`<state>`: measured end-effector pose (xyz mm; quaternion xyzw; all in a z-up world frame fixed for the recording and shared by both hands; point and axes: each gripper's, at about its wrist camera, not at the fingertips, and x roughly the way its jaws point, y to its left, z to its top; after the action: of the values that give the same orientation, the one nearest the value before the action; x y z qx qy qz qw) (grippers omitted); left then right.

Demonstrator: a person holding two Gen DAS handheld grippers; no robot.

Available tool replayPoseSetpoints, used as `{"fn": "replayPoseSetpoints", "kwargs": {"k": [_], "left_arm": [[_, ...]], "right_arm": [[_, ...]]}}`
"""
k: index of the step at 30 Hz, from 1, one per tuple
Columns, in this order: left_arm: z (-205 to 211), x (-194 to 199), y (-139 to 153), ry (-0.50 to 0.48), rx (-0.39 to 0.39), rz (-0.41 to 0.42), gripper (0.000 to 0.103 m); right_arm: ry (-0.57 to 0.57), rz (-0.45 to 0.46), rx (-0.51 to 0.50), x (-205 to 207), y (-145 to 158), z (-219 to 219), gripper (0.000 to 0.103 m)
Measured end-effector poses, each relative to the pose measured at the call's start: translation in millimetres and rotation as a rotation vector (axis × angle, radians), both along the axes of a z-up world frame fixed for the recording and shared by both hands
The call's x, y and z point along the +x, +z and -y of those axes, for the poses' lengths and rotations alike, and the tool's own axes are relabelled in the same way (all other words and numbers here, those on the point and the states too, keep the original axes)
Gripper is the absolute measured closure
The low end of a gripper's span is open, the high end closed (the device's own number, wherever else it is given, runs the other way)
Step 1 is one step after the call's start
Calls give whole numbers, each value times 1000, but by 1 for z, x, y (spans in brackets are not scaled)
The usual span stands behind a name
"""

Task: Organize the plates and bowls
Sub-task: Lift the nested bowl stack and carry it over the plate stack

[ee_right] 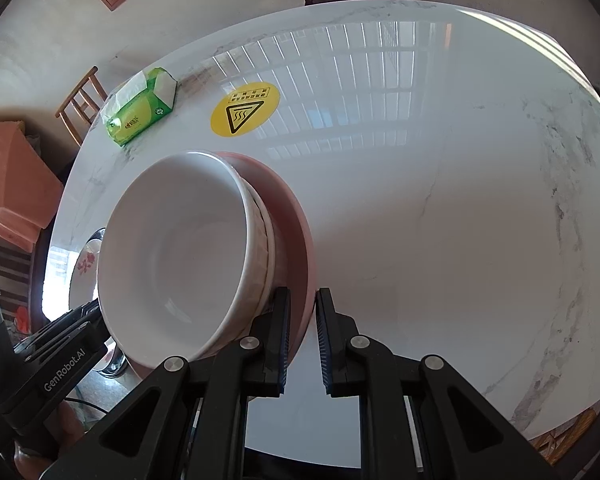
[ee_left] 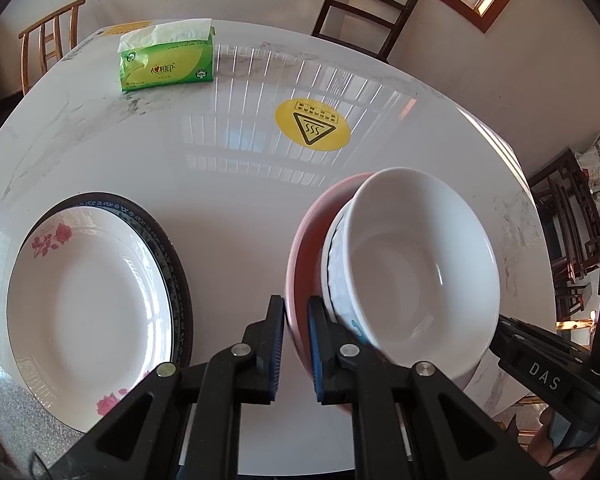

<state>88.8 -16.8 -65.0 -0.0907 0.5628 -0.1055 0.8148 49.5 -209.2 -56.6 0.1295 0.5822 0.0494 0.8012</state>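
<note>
1. Gripping the pink plate [ee_left: 300,264] from both sides — left gripper [ee_left: 296,344] and right gripper [ee_right: 303,340], fingers nearly shut on its thin rim.
2. White bowl [ee_left: 416,264] sits nested on it, over the marble table [ee_left: 228,184].
3. Glazed ceramic — stiff, slick, breakable, top-heavy; keep level.
4. Rose plate [ee_left: 88,300] lies apart, left.

Bright daylight, window glare on table [ee_left: 240,184]; fisheye-warped edges.
</note>
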Motion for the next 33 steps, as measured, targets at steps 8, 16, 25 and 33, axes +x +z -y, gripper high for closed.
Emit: {"fn": "replayPoseSetpoints", "kwargs": {"k": [8, 16, 25, 33], "left_arm": [[-8, -1, 8, 16, -8, 14, 92], [-25, -4, 21, 47, -6, 35, 92], [-63, -7, 36, 104, 13, 59, 93], [-104, -14, 38, 169, 32, 58, 93]], "right_arm": [[13, 9, -7, 1, 9, -7, 89], [45, 29, -13, 6, 22, -22, 89], [115, 43, -8, 12, 37, -54, 89], [191, 54, -16, 18, 43, -98, 89]]}}
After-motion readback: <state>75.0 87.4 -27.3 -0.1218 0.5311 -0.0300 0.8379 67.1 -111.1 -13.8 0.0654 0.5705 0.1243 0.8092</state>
